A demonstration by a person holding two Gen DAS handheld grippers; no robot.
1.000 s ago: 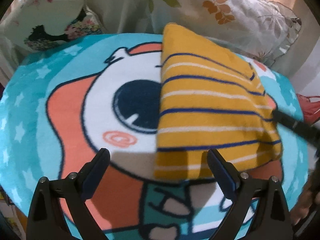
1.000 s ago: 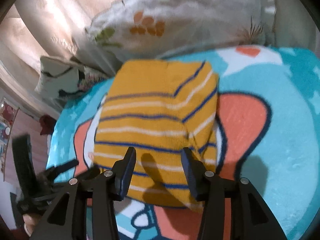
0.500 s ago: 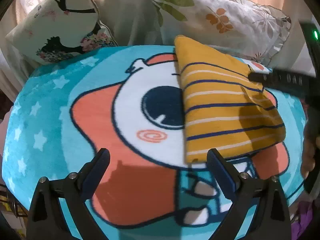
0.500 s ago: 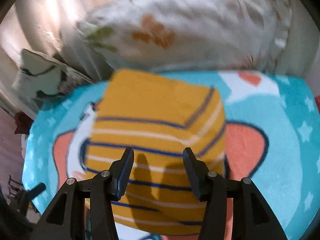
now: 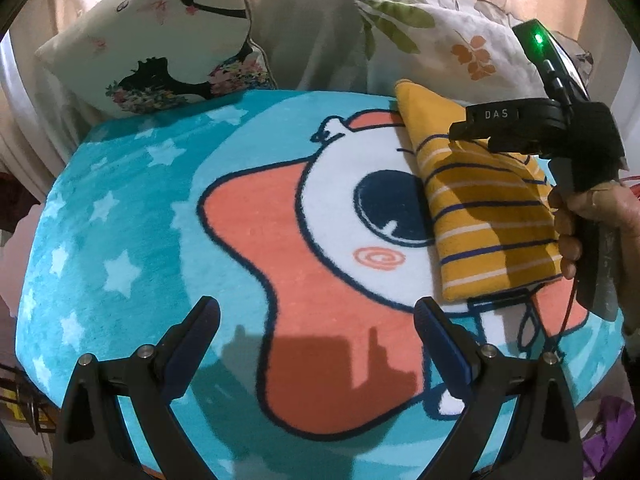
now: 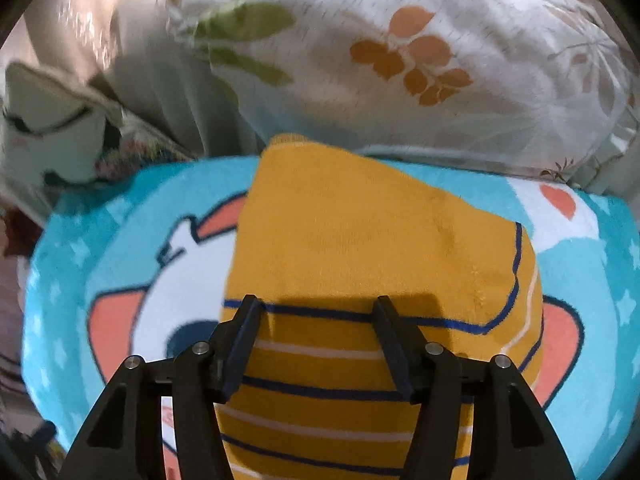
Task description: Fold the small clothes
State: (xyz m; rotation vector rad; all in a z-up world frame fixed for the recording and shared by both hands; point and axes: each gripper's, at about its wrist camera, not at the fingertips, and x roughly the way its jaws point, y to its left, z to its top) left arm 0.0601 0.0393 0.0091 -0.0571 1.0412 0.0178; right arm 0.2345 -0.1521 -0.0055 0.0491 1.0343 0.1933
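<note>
Folded striped garment on rug

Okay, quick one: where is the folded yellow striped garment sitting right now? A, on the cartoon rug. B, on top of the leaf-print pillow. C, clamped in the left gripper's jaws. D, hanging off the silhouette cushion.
A: the yellow striped garment lies flat on the cartoon rug, with the leaf-print pillow behind it and the left gripper open and empty.

A turquoise cartoon blanket covers the surface. A folded yellow striped garment lies at its right. Two pillows sit along the upper edge.
</note>
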